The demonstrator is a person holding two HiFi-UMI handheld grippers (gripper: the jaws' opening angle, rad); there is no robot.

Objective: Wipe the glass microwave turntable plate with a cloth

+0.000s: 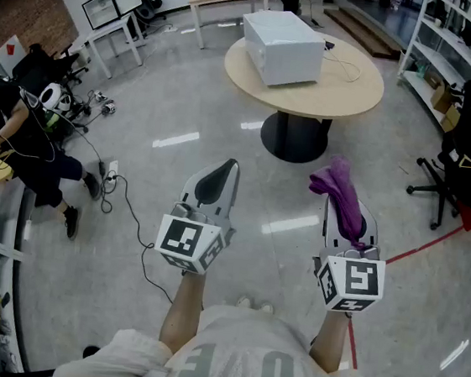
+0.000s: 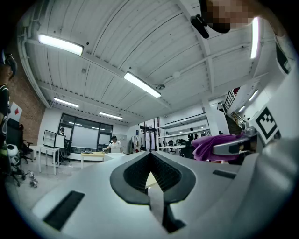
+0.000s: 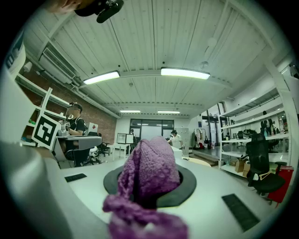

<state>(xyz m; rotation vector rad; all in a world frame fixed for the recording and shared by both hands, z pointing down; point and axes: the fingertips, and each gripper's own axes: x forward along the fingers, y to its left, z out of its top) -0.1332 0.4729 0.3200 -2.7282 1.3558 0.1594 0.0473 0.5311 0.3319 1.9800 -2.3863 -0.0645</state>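
A person stands well short of the white microwave on a round tabletop, a gripper in each hand; the right gripper has its fingers clamped on a bunched purple cloth, soft and light; the left gripper is closed and empty, fingers together. No glass turntable plate shows in any view; it probably lies inside the microwave. Glass is likely stiff, weighty, slick and breakable, so it is best taken by the rim and steadied there while the cloth wipes its face.
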